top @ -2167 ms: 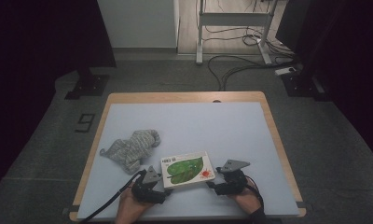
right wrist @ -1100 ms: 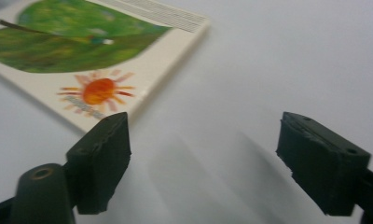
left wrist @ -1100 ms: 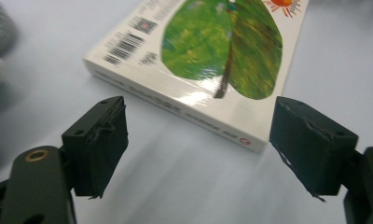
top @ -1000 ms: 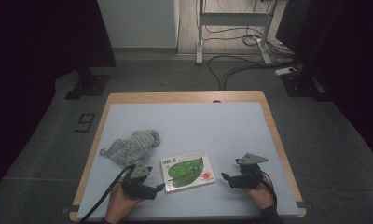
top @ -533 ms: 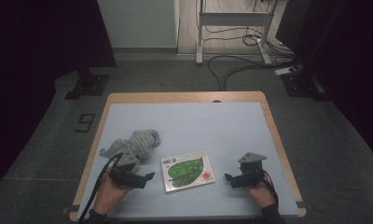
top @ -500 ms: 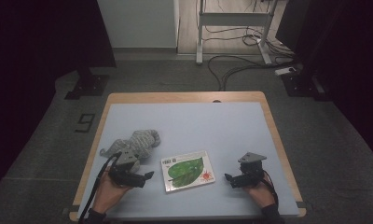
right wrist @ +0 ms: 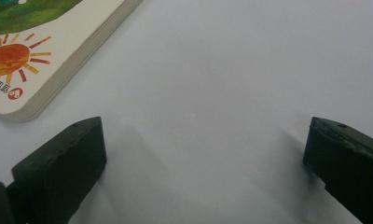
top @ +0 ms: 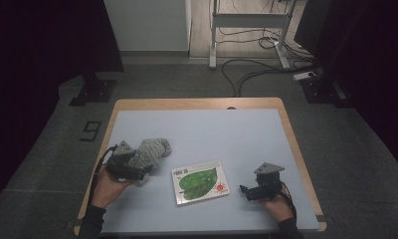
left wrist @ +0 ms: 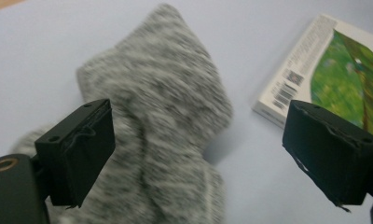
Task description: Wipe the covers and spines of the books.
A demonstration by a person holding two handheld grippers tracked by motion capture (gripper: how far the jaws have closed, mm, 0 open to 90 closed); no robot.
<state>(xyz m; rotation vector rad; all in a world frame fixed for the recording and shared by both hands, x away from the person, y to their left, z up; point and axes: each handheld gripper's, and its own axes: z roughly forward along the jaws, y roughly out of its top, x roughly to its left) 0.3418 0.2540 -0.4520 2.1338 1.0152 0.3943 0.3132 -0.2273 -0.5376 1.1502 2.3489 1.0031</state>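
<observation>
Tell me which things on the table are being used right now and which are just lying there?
Being used:
- grey knitted sock, with the left hand-held gripper open over it, not pinching it
- left hand holding that gripper

Just lying there:
- picture book with a green leaf and a sun, flat in the middle of the table
- right hand-held gripper, open over bare table beside the book
</observation>
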